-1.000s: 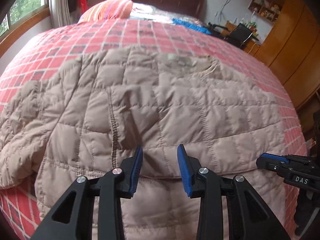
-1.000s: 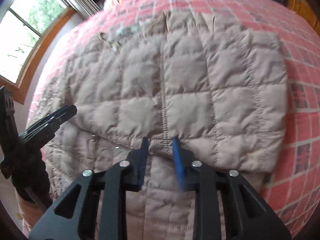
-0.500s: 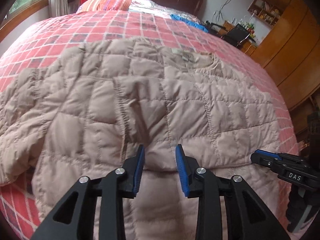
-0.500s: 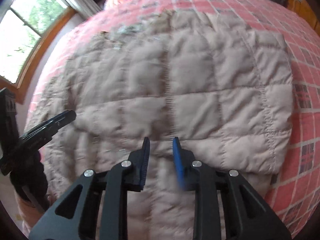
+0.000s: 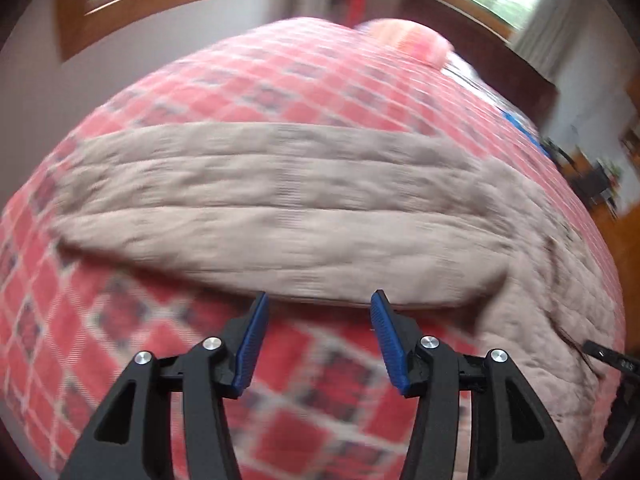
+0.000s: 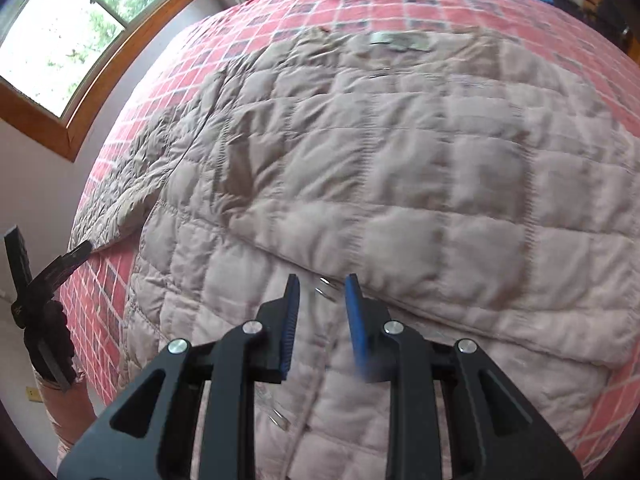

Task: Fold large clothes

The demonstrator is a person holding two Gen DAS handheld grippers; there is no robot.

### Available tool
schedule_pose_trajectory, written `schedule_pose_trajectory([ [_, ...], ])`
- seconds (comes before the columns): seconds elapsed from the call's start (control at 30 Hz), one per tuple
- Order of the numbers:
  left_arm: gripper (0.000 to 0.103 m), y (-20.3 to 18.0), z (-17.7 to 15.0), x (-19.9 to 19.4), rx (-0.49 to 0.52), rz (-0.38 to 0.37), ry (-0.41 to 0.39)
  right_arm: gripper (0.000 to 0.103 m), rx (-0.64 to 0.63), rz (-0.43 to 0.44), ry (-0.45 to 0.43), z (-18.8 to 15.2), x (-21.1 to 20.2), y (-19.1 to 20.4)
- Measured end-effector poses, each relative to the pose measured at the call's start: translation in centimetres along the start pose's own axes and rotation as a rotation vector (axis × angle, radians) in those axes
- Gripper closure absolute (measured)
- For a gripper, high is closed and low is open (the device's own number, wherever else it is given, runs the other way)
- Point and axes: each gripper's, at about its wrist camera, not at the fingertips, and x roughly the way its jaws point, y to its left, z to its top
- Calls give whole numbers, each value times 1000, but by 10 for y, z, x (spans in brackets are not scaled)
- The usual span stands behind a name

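We log: bed w/ red checked cover [image 5: 168, 352], wood-framed windows [image 6: 60, 52], pale wall [image 5: 60, 92], daylight, wood cabinet [image 5: 628, 232] at right.

The quilted jacket [image 6: 400, 184] is showing a pale beige-pink, stitched in a grid of squares, with small silver snaps glinting near six o'clock. The bedspread [image 5: 120, 344] is showing coral red checked with white lines and dark blue-grey squares. The left gripper [image 5: 316, 336] and right gripper [image 6: 322, 312] are showing black bodies with bright blue pads. At ten o'clock the window frame [image 6: 96, 92] is glowing warm brown
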Motion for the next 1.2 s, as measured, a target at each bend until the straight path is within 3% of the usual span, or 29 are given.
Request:
schedule_pose_trajectory([
  [0.27,50,124,20,13,-292,77,-15,78,-1,-38,44,15,27,13],
  [0.53,50,159,33,23,-424,-31,-69,80,0,-49,50,18,35,9],
  [0.6,56,163,36,25,-441,-31,-80,80,-8,-57,48,18,34,9],
  [0.67,77,167,38,27,-452,-8,-90,80,-13,-63,47,18,35,11],
  [0.77,92,175,41,33,-496,-36,-98,80,-21,-68,46,18,37,13],
  [1.0,98,153,48,18,-448,8,-176,80,-24,-55,39,16,37,12],
  [1.1,99,121,53,-9,-354,15,-257,80,-24,-55,39,16,38,12],
  [1.2,99,78,58,-32,-244,-25,-307,80,-28,-59,34,16,38,12],
])
